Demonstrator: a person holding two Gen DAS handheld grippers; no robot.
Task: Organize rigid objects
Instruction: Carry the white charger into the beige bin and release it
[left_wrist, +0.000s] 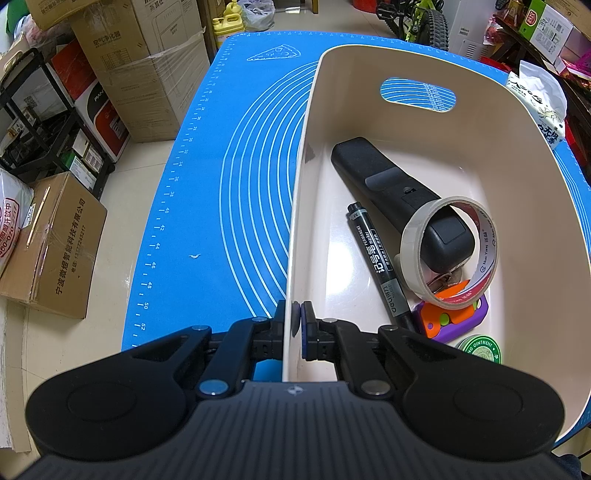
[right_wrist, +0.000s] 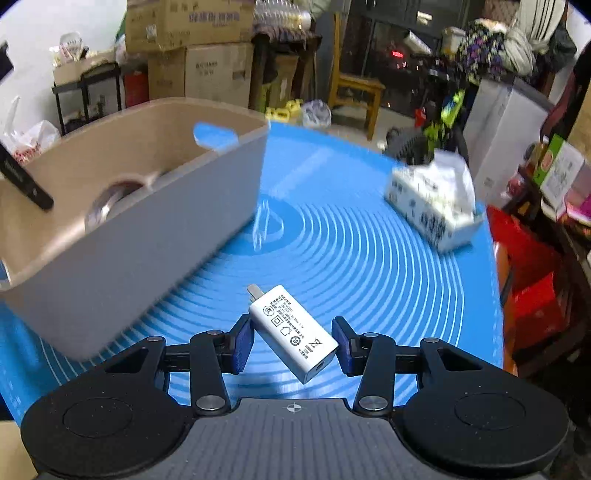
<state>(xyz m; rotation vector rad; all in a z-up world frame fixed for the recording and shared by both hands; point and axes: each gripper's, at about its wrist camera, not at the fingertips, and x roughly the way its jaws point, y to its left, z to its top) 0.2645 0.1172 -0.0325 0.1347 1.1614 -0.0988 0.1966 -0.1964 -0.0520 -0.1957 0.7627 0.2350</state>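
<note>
Charger (right_wrist: 293, 332), light, stiff, slick-shelled, pinched askew across its flat sides in right gripper (right_wrist: 293, 341) above mat (right_wrist: 369, 258), beside bin (right_wrist: 147, 236); left gripper (left_wrist: 297, 328) clamped on bin wall.

L wrist cam is aimed steeply down, close over the near-left wall of the beige bin (left_wrist: 295, 229), its inside seen. R wrist cam is tilted less, looking across the blue mat (right_wrist: 369, 258) w/ the bin at left. Shared: bin, mat, tissue pack (right_wrist: 432, 199).
</note>
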